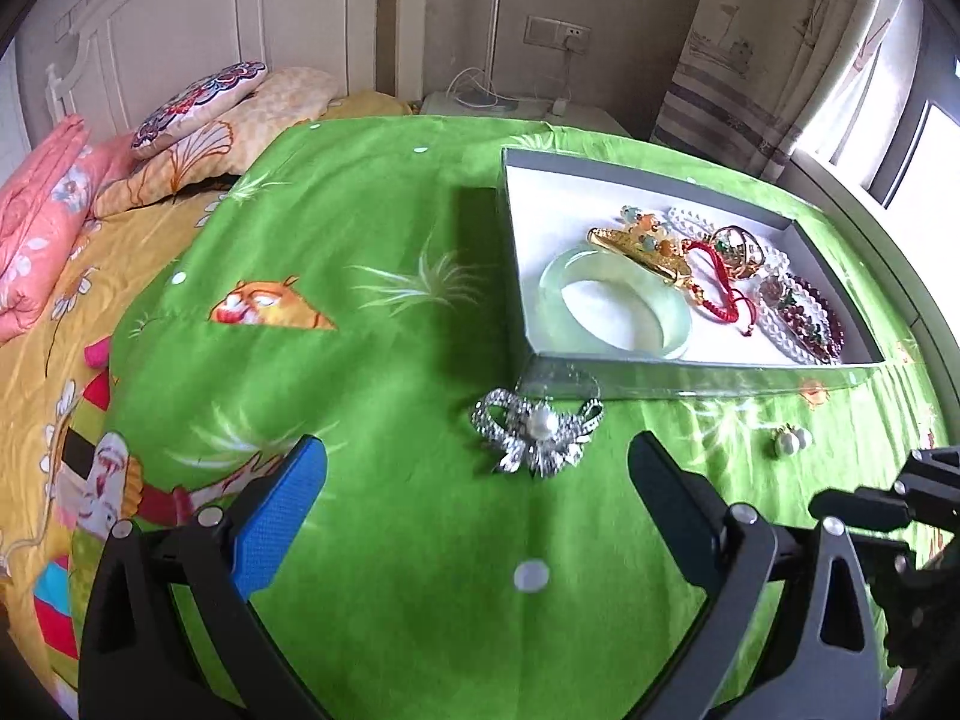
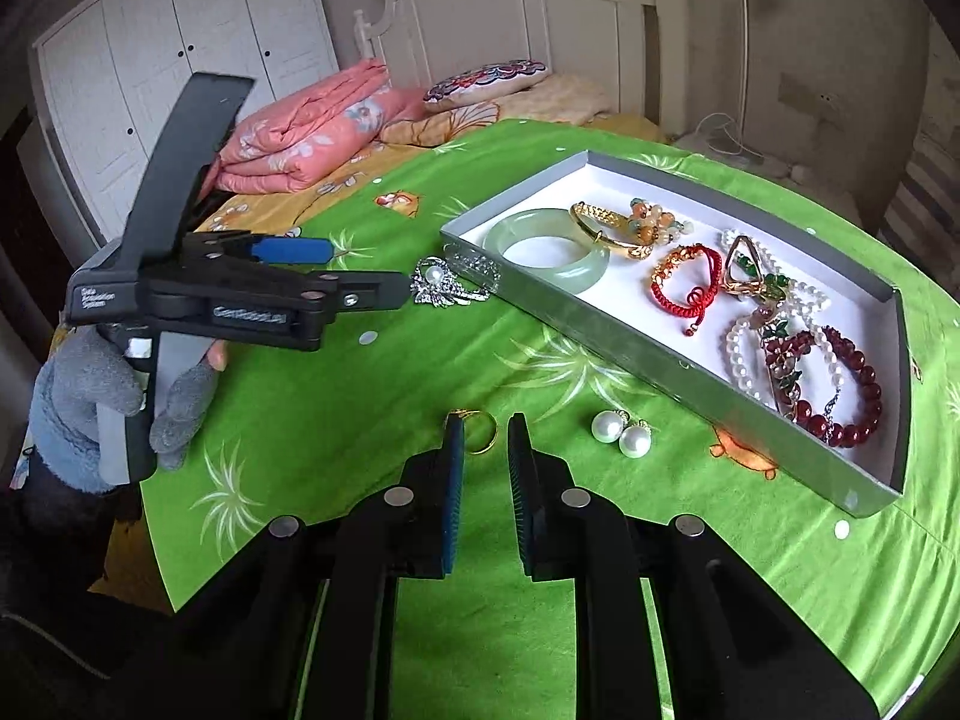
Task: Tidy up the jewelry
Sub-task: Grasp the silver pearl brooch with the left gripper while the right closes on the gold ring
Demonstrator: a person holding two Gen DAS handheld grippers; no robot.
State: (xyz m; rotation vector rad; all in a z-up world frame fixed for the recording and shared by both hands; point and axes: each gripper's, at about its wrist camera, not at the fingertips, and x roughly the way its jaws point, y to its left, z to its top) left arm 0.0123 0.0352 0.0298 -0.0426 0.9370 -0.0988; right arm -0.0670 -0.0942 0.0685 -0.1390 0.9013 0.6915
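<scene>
My left gripper (image 1: 477, 468) is spread wide just short of the silver bow brooch (image 1: 536, 431), which lies on the green cloth (image 1: 372, 228) against the near wall of the grey tray (image 1: 690, 372). My right gripper (image 2: 485, 432) has its jaws drawn close with a narrow gap and nothing pinched; the gold ring (image 2: 483, 431) lies on the cloth just past its tips. Two pearl earrings (image 2: 621, 432) sit beside it. The tray holds a jade bangle (image 2: 546, 246), a red cord bracelet (image 2: 687, 282) and beads. Folded bedding (image 2: 312, 126) lies well behind.
</scene>
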